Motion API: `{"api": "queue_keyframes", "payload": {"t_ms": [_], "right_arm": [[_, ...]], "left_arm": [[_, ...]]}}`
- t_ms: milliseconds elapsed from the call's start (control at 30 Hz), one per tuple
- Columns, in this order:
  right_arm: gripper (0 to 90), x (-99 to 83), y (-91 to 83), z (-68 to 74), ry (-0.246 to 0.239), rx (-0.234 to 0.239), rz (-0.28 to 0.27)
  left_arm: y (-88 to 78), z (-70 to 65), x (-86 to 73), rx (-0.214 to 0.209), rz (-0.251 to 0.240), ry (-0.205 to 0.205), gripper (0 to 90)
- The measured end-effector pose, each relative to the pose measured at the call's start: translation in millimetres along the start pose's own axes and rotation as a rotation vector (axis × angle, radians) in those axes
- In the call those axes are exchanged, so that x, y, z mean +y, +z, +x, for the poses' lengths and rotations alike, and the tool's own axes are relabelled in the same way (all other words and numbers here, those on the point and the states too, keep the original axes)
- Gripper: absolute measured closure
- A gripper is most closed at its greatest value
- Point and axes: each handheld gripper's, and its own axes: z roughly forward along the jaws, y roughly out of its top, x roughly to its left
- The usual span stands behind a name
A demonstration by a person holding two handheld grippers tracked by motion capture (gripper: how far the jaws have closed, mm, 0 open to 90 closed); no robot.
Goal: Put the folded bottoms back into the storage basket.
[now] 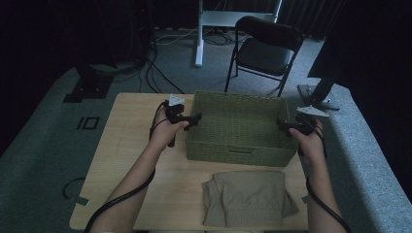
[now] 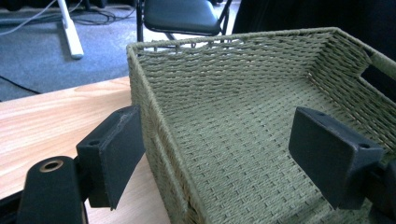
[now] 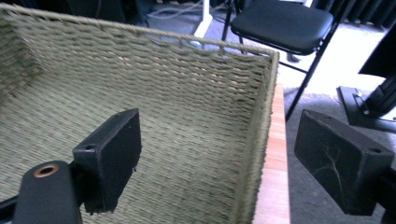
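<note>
Green basket (image 1: pixel 240 127) lies lengthwise across the table, seemingly square to it.

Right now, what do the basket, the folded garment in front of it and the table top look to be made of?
The basket looks woven from olive-green twisted cord or paper rope: matte ribbed rows run along its walls and floor. The folded garment seems a soft khaki cloth, likely cotton, with creases and a gathered band at its near edge. The table looks like light wood or wood-look laminate, smooth, with faint grain lines.
</note>
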Motion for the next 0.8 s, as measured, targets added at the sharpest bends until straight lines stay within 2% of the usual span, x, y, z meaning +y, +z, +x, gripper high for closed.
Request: {"api": "queue_keyframes", "payload": {"t_ms": [100, 433, 600, 800], "right_arm": [[14.4, -0.8, -3.5, 2.2, -0.001, 0.006, -0.012], [14.2, -11.6, -24.0, 14.7, -0.044, 0.026, -0.034], [14.2, -15.8, -31.2, 19.4, -0.048, 0.039, -0.044], [14.2, -20.2, -40.6, 26.1, -0.053, 0.064, -0.057]], "left_arm": [[-7.4, -2.8, -0.6, -0.011, 0.001, 0.023, 18.9], [-26.2, -19.8, -7.1, -0.061, -0.021, 0.052, 18.9], [-30.9, -31.3, -11.4, -0.088, -0.021, 0.081, 18.9], [-35.2, -43.0, -19.7, -0.113, -0.017, 0.098, 18.9]]}}
